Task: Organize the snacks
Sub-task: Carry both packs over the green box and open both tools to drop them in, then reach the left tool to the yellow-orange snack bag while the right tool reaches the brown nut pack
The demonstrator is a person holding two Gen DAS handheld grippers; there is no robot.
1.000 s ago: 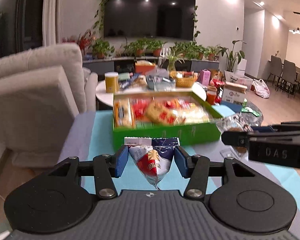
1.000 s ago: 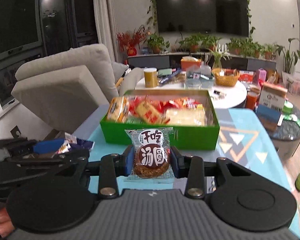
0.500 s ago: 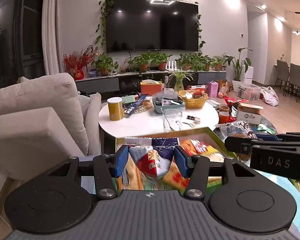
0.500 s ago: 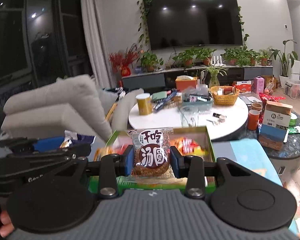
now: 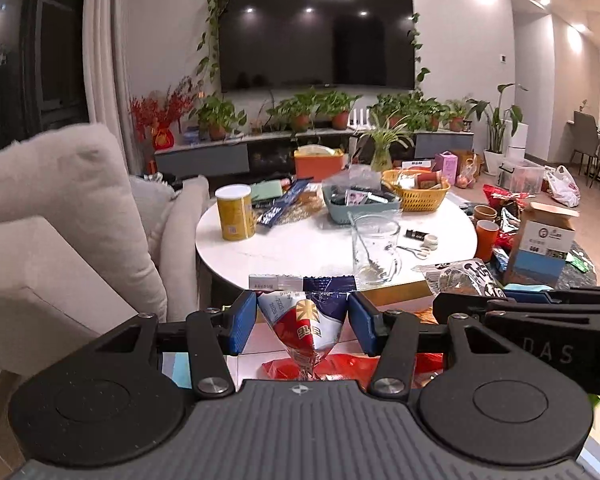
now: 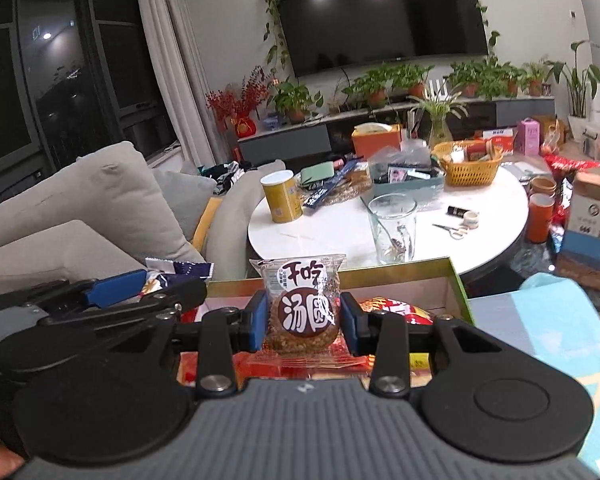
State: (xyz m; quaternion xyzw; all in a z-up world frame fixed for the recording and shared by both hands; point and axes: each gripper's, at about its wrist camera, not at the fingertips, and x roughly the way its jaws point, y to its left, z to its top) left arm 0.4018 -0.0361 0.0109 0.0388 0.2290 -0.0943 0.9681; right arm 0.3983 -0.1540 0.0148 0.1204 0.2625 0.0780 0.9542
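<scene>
The left gripper [image 5: 302,326] clasped a triangular snack packet [image 5: 305,330] and the right gripper [image 6: 303,322] a round cake packet [image 6: 302,306], both poised over the green box [image 6: 458,286], presumably for dropping in; beyond stood the cluttered white desk [image 6: 340,236].

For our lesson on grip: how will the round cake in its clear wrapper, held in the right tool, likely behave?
The cake looks stiff, so it should stay put between the right tool. Its glossy wrapper may slip. The crumbly-looking edge could break if squeezed harder.
</scene>
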